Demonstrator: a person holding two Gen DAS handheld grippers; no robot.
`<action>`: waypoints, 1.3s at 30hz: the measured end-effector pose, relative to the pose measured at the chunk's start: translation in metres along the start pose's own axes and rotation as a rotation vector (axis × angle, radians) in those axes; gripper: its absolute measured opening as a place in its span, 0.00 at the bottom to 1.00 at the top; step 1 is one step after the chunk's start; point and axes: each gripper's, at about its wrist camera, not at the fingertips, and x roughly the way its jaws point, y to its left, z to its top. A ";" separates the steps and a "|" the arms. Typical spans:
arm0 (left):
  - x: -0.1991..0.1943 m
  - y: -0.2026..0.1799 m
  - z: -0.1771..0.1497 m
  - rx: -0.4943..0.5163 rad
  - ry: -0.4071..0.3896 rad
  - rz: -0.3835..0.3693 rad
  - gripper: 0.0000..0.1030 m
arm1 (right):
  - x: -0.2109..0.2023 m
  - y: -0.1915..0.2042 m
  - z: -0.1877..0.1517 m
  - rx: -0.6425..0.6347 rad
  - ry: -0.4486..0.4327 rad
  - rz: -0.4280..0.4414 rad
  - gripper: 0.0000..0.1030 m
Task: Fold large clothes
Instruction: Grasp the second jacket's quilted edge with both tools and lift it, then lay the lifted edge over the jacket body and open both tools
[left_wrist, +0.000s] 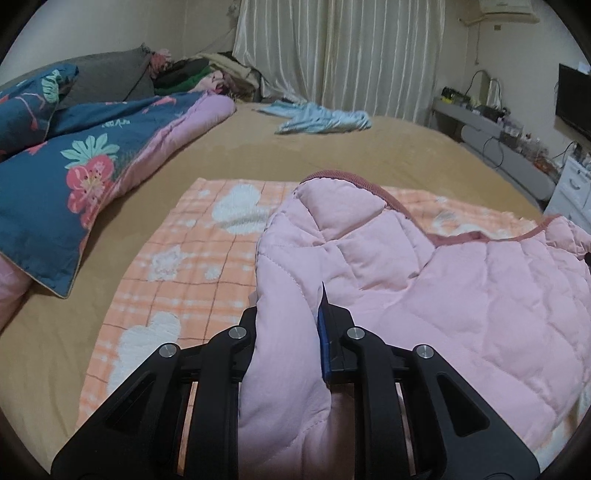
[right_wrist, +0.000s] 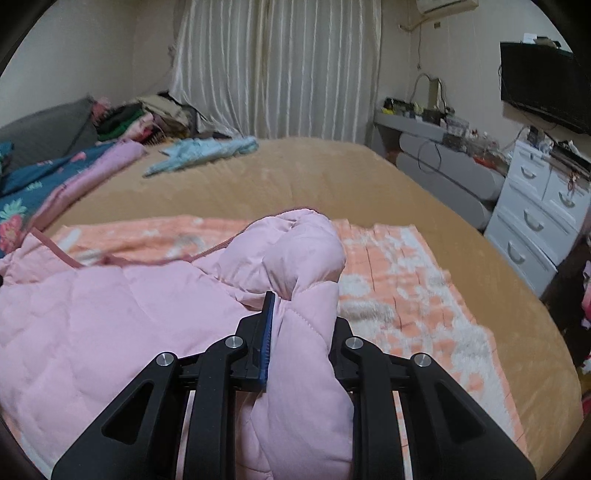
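A pink quilted jacket (left_wrist: 424, 288) with a darker pink ribbed trim lies bunched over an orange checked blanket (left_wrist: 192, 258) on the bed. My left gripper (left_wrist: 288, 317) is shut on a thick fold of the jacket at its left side. My right gripper (right_wrist: 301, 321) is shut on a thick fold of the same jacket (right_wrist: 110, 314) at its right side. The blanket also shows in the right wrist view (right_wrist: 399, 280). Each gripper's outer finger is hidden by the cloth.
The bed has a tan cover (left_wrist: 258, 155). A blue floral duvet (left_wrist: 74, 177) lies at the left, a light blue garment (left_wrist: 325, 120) at the far side. A white drawer unit (right_wrist: 535, 218) and grey shelf (right_wrist: 443, 162) stand right of the bed.
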 end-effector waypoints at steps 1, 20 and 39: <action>0.005 0.000 -0.001 0.003 0.009 0.004 0.11 | 0.008 -0.001 -0.005 0.005 0.017 -0.009 0.18; 0.038 -0.006 -0.016 0.025 0.088 0.037 0.25 | 0.056 -0.013 -0.051 0.068 0.187 -0.035 0.36; -0.052 -0.012 -0.018 0.013 0.047 0.009 0.91 | -0.074 -0.034 -0.058 0.166 0.074 0.090 0.96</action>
